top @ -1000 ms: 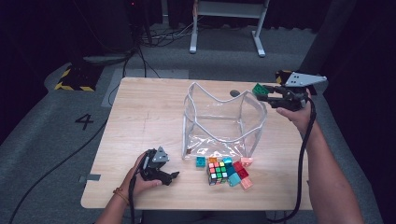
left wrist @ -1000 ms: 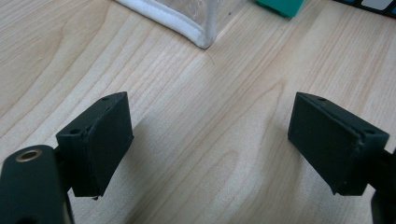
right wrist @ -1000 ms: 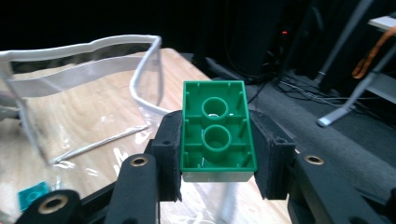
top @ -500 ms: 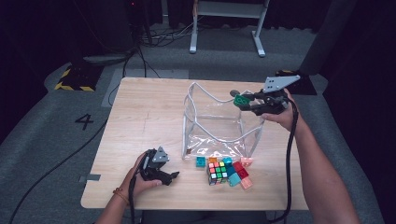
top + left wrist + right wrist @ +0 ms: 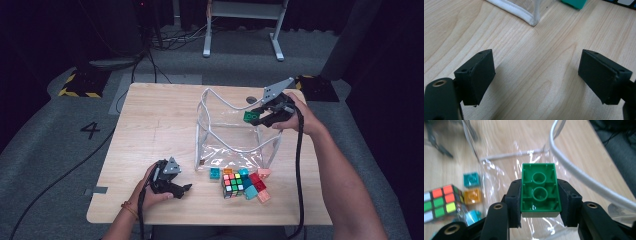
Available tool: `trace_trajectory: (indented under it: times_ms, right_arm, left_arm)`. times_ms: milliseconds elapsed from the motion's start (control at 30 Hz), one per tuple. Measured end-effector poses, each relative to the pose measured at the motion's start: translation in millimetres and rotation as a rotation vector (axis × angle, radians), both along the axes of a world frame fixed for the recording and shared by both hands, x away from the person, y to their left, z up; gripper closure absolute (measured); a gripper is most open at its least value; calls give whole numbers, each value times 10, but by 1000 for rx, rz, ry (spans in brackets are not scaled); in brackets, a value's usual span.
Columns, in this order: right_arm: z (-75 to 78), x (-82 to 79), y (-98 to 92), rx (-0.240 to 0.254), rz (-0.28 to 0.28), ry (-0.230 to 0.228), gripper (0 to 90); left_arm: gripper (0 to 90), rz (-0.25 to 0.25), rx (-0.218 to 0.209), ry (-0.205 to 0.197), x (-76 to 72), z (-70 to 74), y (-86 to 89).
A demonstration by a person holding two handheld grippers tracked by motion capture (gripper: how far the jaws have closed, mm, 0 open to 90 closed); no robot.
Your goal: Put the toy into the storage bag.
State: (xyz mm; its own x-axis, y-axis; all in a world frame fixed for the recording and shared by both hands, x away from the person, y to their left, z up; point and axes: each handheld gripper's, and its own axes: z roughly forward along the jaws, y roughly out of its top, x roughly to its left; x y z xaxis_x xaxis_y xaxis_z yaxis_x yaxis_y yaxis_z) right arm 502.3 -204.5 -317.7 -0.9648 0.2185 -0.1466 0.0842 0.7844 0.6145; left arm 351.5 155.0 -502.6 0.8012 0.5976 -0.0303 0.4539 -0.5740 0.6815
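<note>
A green toy brick point(image 5: 540, 190) sits between the pads of my right gripper point(image 5: 540, 195), which is shut on it. In the high view that gripper point(image 5: 259, 117) holds the green brick point(image 5: 251, 116) over the open top of a clear plastic bag point(image 5: 235, 132) with a white rim, at its right edge. My left gripper point(image 5: 179, 190) rests near the table's front left, held by a hand. Its jaws stand wide open over bare wood in the left gripper view point(image 5: 536, 80), with nothing between them.
A colour cube point(image 5: 231, 184) lies in front of the bag among several loose bricks in teal, orange, red and pink point(image 5: 257, 187). The bag's white corner point(image 5: 531, 18) is close ahead of the left jaws. A cable point(image 5: 299, 165) trails along the right forearm.
My right gripper has carried the green brick leftward and slightly down, from beyond the bag's right side to above its opening. The left gripper has stayed where it was.
</note>
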Motion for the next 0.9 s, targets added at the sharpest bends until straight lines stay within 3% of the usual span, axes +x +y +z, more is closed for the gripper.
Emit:
trace_trajectory:
  times_ms: [33, 233, 333, 367, 467, 500, 600, 633, 667, 700, 833, 867, 900]
  right_arm:
    - [-39, 28, 47, -59, 0, 13, 589]
    - [-125, 101, 126, -245, -31, 42, 589]
    - [-120, 101, 110, -275, -52, 54, 588]
    - [-118, 114, 87, -309, -72, 48, 588]
    - [-121, 119, 44, -341, -80, 74, 588]
    - [-112, 99, 29, -360, -109, 100, 588]
    - [-101, 109, -15, -381, -111, 97, 588]
    - [-102, 133, -29, -373, -85, 76, 587]
    - [-90, 99, -35, -391, -127, 99, 587]
    - [-92, 123, -46, -382, -88, 78, 587]
    - [-69, 89, -79, -368, -128, 94, 578]
    - [-78, 122, -90, -346, -87, 65, 575]
    - [-76, 122, -96, -338, -95, 51, 562]
  left_arm:
    - [140, -2, 2, 0, 1, 1, 1]
    - [140, -2, 2, 0, 0, 1, 1]
    - [140, -1, 1, 0, 0, 1, 1]
    - [140, -2, 2, 0, 1, 1, 2]
    - [140, 0, 0, 0, 0, 0, 0]
    - [140, -2, 2, 0, 0, 1, 1]
    - [140, -2, 2, 0, 1, 1, 2]
    - [140, -2, 2, 0, 1, 1, 1]
    - [140, 1, -1, 1, -1, 0, 0]
    - [140, -1, 2, 1, 0, 1, 1]
    - [140, 0, 0, 1, 0, 0, 0]
    - [140, 0, 0, 0, 0, 0, 0]
    - [140, 1, -1, 1, -1, 0, 0]
